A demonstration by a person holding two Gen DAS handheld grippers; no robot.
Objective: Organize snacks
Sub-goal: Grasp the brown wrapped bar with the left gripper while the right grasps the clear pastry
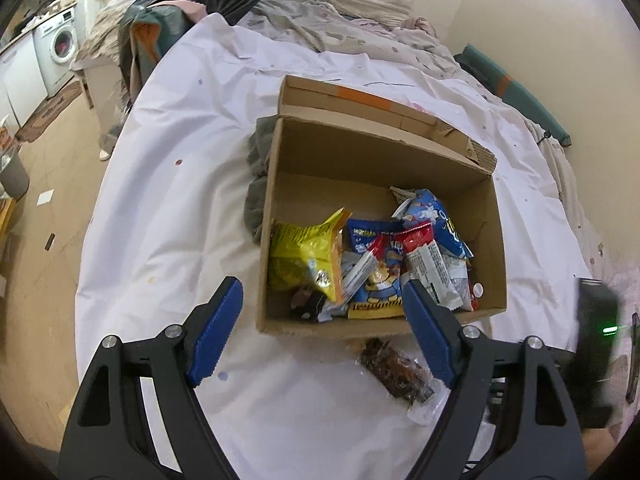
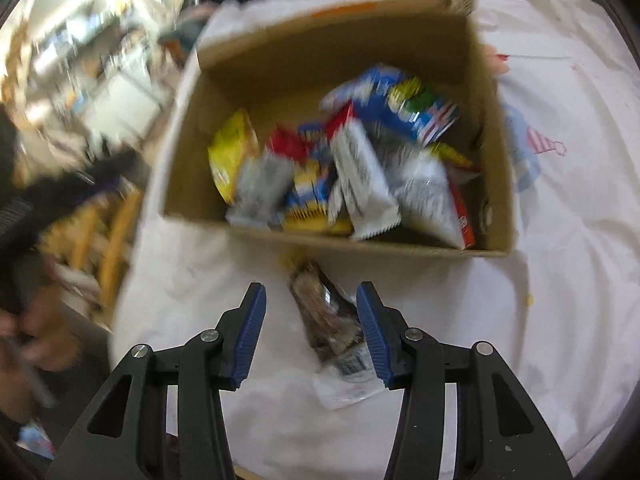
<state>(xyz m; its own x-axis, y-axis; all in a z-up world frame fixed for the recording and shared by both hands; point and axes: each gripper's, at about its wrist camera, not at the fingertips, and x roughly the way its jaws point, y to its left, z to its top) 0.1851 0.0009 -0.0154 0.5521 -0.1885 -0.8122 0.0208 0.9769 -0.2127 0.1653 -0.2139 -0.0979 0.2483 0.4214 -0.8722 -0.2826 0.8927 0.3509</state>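
- The cardboard box [image 1: 276,216] stands open on a bed under a white sheet [image 1: 168,208]; it serves as the landmark for everything below.
- Inside the box lie mixed snack packets: a yellow bag [image 1: 306,256] against its left wall, blue packets [image 1: 436,216] toward its right, and white-and-red wrappers [image 1: 430,268] along its near wall.
- A brown snack in clear wrap [image 2: 328,316] lies on the sheet just outside the box's near wall, apart from the cardboard.
- The left tool [image 1: 322,322] hangs released over the box's near edge, fingers spread wide with nothing gripped.
- The right tool [image 2: 310,334], seen blurred, sits just nearer than the box, fingers parted on either side of the brown snack; the right finger looks close to the wrapper, the left one stands clear, so it is not clenched on it.
- A grey cloth [image 1: 256,184] sits crumpled against the box's left outer wall.
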